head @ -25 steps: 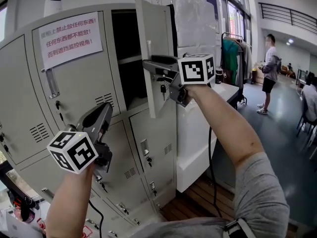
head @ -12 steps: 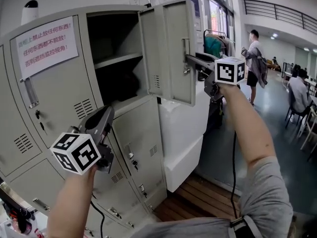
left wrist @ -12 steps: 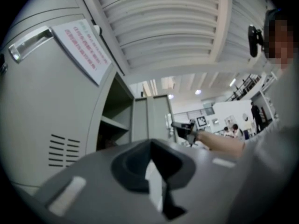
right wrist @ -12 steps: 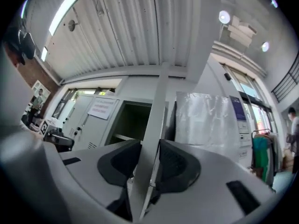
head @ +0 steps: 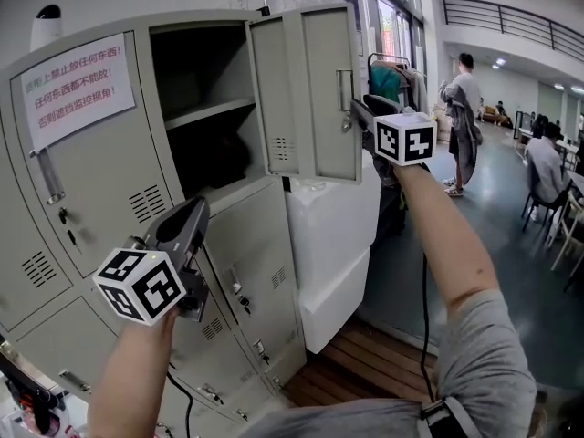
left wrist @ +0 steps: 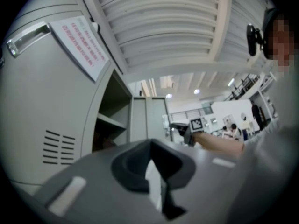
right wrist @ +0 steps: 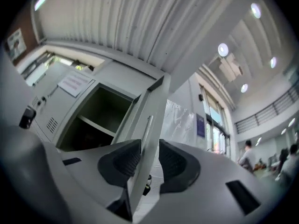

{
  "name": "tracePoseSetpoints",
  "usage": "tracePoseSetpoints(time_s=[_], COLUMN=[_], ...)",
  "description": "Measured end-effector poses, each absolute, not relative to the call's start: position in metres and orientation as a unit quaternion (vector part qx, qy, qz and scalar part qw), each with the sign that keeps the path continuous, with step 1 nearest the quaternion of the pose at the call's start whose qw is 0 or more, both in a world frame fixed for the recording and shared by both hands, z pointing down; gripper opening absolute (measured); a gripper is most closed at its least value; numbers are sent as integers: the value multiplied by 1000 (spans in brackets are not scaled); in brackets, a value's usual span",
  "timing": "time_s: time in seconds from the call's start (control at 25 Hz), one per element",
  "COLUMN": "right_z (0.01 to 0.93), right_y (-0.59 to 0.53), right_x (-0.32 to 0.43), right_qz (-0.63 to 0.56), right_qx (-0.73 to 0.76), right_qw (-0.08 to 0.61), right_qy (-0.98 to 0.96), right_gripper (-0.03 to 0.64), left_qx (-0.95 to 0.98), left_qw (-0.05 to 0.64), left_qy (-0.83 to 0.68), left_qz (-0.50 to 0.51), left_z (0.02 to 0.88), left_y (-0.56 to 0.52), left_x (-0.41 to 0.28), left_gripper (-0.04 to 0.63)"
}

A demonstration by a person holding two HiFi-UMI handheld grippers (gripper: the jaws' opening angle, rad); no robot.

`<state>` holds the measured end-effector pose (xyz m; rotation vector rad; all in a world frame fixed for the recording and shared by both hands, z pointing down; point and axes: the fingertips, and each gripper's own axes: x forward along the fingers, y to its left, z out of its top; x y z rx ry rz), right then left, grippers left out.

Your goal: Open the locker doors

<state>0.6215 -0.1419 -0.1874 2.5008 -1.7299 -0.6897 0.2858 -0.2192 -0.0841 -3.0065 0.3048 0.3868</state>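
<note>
Lockers [head: 251, 245], open door [head: 306, 89], red Chinese notice [head: 78, 85]

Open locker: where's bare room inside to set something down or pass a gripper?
Free: above the shelf, walled by the locker top and sides. Below the shelf something dark sits at the back. Crowded: the open door's edge, where the right gripper's jaws have just been closing on it.

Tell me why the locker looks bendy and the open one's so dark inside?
Left gripper view: the wide lens curves the locker front and blacks the corners. Head view: the open compartment sits in shadow.
</note>
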Motion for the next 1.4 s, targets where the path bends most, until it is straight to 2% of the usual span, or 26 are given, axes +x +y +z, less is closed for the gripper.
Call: tracePoseSetpoints(time_s=[0.12,0.28,0.44,0.68,0.92,1.2,1.32,1.4], right_z=[-180,-120,-61,-35,-12,95,170,233], right_y=[-121,-131,-150,-151,-154,-194,-211,-215], right_x=[583,508,459,436,426,337,278,230], right_qz=[-269,-175,-123,-108,-80,-48,-16,24], right_qx=[797,706,662,640,598,454,378,324], right_qw=[25,-35,-28,-35,-36,1,20,38], right_qy=[-540,-685,-739,-760,-797,-890,-926,-945], right_gripper=[112,100,97,97,97,97,97,97], left_qx=[-986,-985,-987,-986,-981,-955,-928,-898], left_qw=[46,37,33,11,22,22,16,-17], left_qy=[102,105,90,99,150,281,366,436], left_qz=[127,129,129,132,125,93,65,45], left_z=[-81,-74,-60,-48,-26,74,145,205], left_y=[-222,-226,-227,-231,-229,-230,-235,-225], left_x=[282,277,276,274,263,189,134,82], left_gripper=[5,5,2,3,5,5,5,5])
